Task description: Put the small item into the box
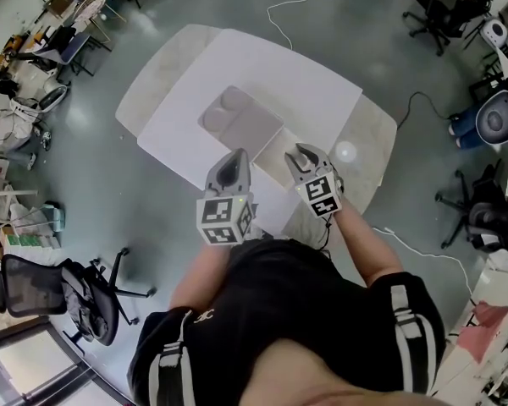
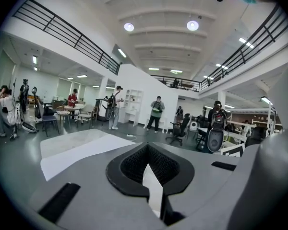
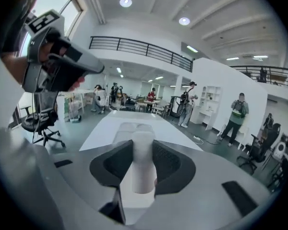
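Observation:
A grey box [image 1: 241, 118] lies open in two shallow halves on the white table [image 1: 322, 91]; the right gripper view shows the box [image 3: 133, 127] straight ahead. My right gripper [image 1: 309, 161] hovers over the table's near edge, right of the box, shut on a small white cylinder [image 3: 144, 169] that stands upright between its dark pads [image 3: 170, 164]. My left gripper [image 1: 231, 170] hangs beside it just short of the box, jaws together with nothing in them [image 2: 151, 171]. From the right gripper view the left gripper [image 3: 57, 63] shows at the upper left.
The white table sits on beige tabletops [image 1: 368, 142]. A bright round spot [image 1: 345, 151] lies on the table's right end. An office chair [image 1: 63, 290] stands to my left, a white cable [image 1: 275, 11] runs on the floor beyond, and people [image 2: 157, 110] stand far off.

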`<state>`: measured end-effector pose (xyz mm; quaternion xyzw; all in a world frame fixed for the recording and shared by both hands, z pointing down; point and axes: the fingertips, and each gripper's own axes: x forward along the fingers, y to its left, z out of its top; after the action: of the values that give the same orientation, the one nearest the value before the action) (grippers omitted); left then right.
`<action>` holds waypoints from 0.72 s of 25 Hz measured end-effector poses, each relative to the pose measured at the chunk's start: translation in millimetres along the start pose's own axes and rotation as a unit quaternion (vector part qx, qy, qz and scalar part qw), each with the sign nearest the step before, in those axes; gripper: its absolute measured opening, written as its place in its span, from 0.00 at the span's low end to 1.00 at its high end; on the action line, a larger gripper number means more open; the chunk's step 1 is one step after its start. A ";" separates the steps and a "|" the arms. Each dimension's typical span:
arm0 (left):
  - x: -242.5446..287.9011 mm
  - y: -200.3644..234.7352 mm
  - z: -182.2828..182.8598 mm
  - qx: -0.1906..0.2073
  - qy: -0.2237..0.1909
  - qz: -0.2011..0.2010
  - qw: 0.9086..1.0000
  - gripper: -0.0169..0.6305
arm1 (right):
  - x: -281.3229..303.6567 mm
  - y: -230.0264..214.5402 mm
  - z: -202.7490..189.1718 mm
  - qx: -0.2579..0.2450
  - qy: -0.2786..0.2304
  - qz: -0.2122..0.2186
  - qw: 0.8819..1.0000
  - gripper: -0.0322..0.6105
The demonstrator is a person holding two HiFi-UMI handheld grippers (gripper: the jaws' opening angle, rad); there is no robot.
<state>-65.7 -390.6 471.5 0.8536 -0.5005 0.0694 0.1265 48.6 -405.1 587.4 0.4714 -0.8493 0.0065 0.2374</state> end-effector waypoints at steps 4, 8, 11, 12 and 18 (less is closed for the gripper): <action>-4.9 6.8 -2.5 -0.006 0.001 0.012 1.000 0.04 | 17.3 10.8 -27.8 -0.077 0.050 0.030 0.995 0.25; -5.8 16.5 -7.6 -0.011 0.007 0.027 1.000 0.04 | 36.0 24.4 -50.6 -0.163 0.074 0.070 0.981 0.25; -9.7 25.6 -11.3 -0.017 0.012 0.038 0.999 0.04 | 50.2 37.0 -67.1 -0.212 0.103 0.115 0.965 0.25; -10.4 27.7 -11.7 -0.018 0.012 0.041 0.999 0.04 | 54.4 40.7 -72.2 -0.227 0.113 0.131 0.959 0.25; -13.9 30.1 -12.8 -0.020 0.009 0.054 0.998 0.04 | 70.0 55.6 -112.1 -0.302 0.187 0.210 0.911 0.25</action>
<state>-98.7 -389.3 484.8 0.8220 -0.5459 0.0740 0.1445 17.4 -403.7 727.3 0.1778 -0.8302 -0.1122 0.5163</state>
